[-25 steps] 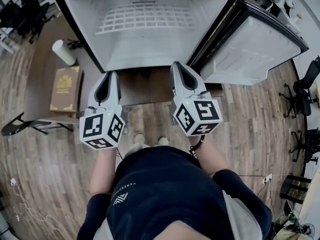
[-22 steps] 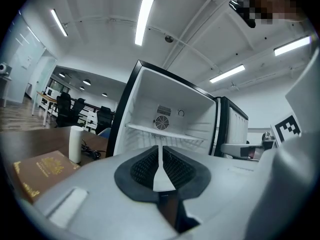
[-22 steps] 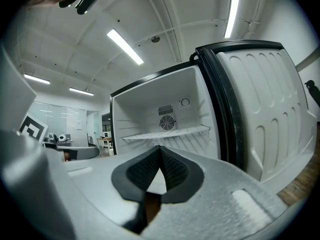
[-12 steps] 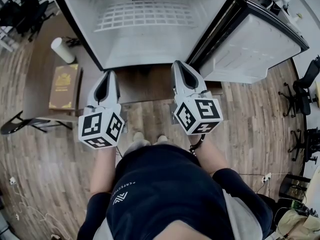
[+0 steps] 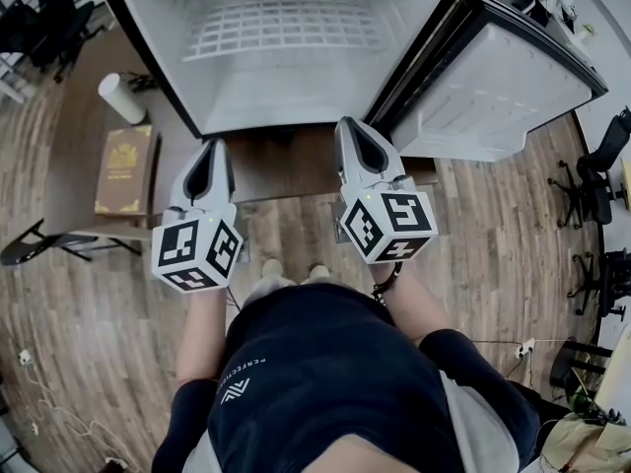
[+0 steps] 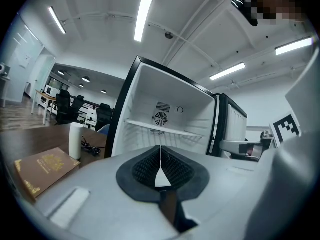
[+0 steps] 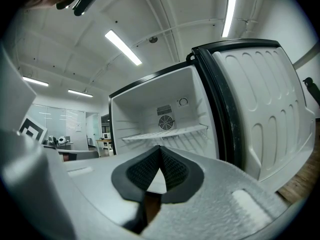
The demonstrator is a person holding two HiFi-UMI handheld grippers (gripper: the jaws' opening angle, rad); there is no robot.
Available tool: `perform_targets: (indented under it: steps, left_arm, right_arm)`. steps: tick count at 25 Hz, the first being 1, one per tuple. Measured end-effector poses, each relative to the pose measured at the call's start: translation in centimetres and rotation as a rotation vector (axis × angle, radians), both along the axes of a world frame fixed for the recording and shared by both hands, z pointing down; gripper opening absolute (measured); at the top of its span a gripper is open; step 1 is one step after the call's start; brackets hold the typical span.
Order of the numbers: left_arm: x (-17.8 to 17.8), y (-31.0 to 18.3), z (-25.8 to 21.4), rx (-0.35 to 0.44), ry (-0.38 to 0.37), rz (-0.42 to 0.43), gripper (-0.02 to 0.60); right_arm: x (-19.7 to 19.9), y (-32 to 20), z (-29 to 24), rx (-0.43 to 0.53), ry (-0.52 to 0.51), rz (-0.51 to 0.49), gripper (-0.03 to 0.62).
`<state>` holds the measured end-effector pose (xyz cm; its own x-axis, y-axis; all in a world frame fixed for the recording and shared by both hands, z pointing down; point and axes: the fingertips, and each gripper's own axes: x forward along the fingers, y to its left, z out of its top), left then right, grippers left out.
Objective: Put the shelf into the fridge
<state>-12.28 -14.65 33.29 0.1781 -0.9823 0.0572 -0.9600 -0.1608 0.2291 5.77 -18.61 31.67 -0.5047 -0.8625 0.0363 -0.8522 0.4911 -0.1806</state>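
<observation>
White wire shelf [image 5: 286, 30] sits in fridge [image 5: 296, 97] as before; left gripper [image 5: 211, 148], right gripper [image 5: 349, 128] jaws pressed together, empty.

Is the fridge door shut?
No, the door stands swung wide open to the right of the fridge, baring its white inside.

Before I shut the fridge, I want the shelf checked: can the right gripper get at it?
Probably yes. The door stands wide open, and nothing shows between the right gripper, shut and empty, and the shelf straight ahead of it.
</observation>
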Motion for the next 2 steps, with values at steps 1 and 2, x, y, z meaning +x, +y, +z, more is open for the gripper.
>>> perform_targets:
  steps: [1, 2]
  left_arm:
    - [0.05, 0.03, -0.01, 0.000, 0.001, 0.002, 0.003]
    - [0.09, 0.05, -0.02, -0.001, 0.003, 0.003, 0.003]
  right_arm:
    - [-0.03, 0.05, 0.00, 0.000, 0.000, -0.001, 0.002]
    - [-0.06, 0.10, 0.01, -0.001, 0.000, -0.001, 0.002]
